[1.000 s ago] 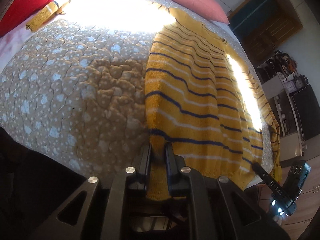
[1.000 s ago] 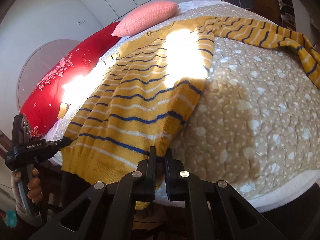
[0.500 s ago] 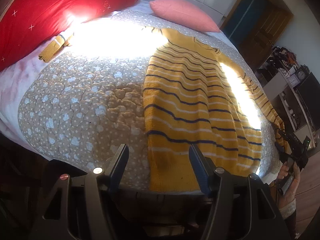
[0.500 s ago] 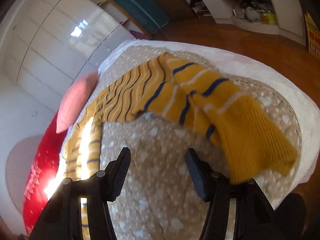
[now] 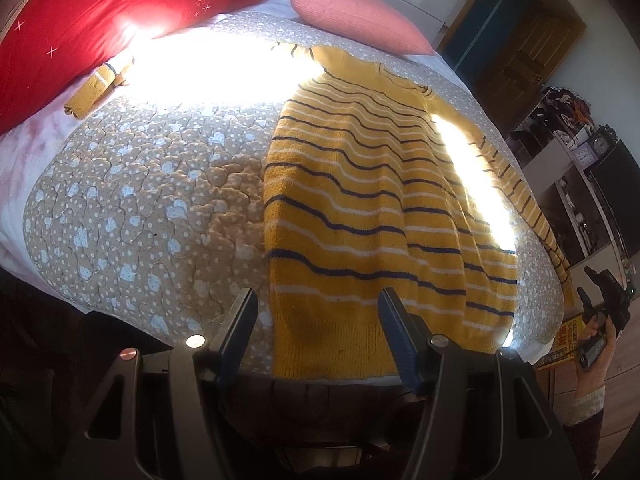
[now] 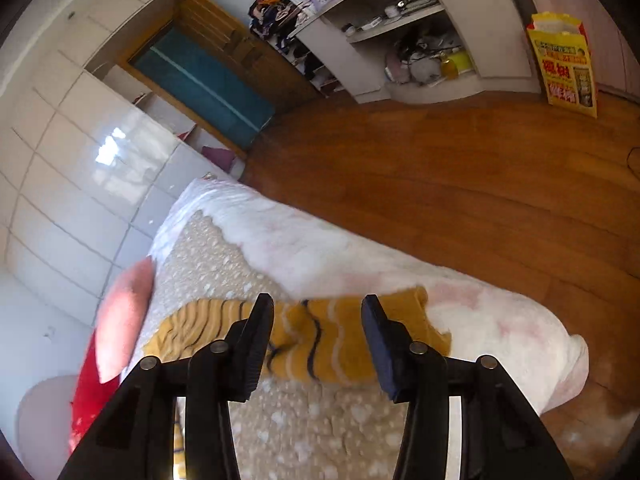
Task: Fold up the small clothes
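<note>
sweater: yellow striped sweater (image 5: 376,208) lies face-flat on the quilt (image 5: 132,200), hem at the near edge of the bed, collar toward the pink pillow (image 5: 360,16). Not folded yet, by our read.
left gripper: left gripper (image 5: 316,320) released, jaws wide, nothing between them; it hangs just off the sweater's hem, near the left corner.
right gripper: right gripper (image 6: 318,336) also spread wide and empty, lined up on the sweater's right sleeve (image 6: 304,336), cuff end. Contact with the knit: we cannot tell.
risk 1: sleeve cuff sits near the bed's side edge, on the white cover (image 6: 360,264). A shallow pinch could let it slide off toward the floor (image 6: 440,184).
risk 2: loose knit; grabbing one layer only would drag the body askew and skew the fold line.
risk 3: hard sun patch across the sweater washes out its right edge in the left view; easy to misjudge the seam.
surface: padded, lumpy quilt; soft, so fabric will bunch when pushed rather than slide.
room: beyond the sweater's collar, a red pillow (image 5: 120,4) and white wardrobe (image 6: 80,168); past the sleeve, a wood floor, door (image 6: 208,80), cluttered shelves (image 6: 404,40).
</note>
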A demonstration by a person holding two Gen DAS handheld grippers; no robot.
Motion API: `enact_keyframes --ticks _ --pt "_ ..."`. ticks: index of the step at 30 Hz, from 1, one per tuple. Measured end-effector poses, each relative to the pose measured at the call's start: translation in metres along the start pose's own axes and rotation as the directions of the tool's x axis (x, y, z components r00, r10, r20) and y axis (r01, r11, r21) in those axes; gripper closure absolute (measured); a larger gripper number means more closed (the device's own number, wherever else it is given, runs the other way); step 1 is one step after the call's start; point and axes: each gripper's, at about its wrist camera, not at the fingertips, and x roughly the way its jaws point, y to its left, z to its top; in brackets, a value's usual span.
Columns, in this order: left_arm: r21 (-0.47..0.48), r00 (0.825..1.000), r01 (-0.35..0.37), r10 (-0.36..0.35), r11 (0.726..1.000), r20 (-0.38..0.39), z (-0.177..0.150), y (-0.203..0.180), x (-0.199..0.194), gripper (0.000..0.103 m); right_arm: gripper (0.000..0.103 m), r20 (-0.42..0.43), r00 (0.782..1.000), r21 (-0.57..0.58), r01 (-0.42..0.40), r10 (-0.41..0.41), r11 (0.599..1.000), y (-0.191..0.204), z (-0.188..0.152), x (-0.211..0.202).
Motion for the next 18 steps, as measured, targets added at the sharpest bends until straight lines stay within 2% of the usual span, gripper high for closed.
enact_keyframes --ticks 2,5,7,9,12,14,16,18 --pt "0.000 1.000 0.018 -0.018 1.000 -0.007 0.001 -0.004 0.002 0.042 0.046 -0.041 0.997 0.004 -0.069 0.069 0.998 -0.008 -0.013 -0.006" --pt "0.022 1.000 0.024 -0.024 0.999 -0.004 0.001 -0.014 0.001 0.042 0.046 -0.107 0.981 0.005 -0.163 0.163 0.987 0.000 -0.030 0.003" --pt "0.041 1.000 0.027 -0.026 0.999 -0.002 0.000 -0.021 0.001 0.041 0.046 -0.132 0.975 0.021 -0.180 0.181 0.983 0.008 -0.038 0.016" --pt "0.061 1.000 0.023 -0.023 0.998 0.001 0.000 -0.025 0.000 0.041 0.046 -0.130 0.979 0.047 -0.155 0.160 0.987 0.015 -0.036 0.031" --pt "0.090 1.000 0.017 -0.018 0.996 0.014 0.000 -0.030 -0.002 0.041 0.041 -0.158 0.986 0.113 -0.035 0.052 0.993 0.016 -0.027 0.061" --pt "0.109 0.999 0.025 -0.028 0.994 0.023 0.003 -0.034 -0.002 0.039 0.041 -0.187 0.982 0.170 0.006 0.026 0.985 0.012 -0.020 0.078" --pt "0.124 0.998 0.047 -0.052 0.991 0.034 0.009 -0.038 -0.001 0.037 0.042 -0.169 0.986 0.217 0.032 0.005 0.976 0.009 -0.013 0.084" --pt "0.141 0.995 0.076 -0.084 0.987 0.052 0.018 -0.042 0.001 0.036 0.054 -0.173 0.984 0.239 0.073 -0.032 0.968 0.007 -0.009 0.089"
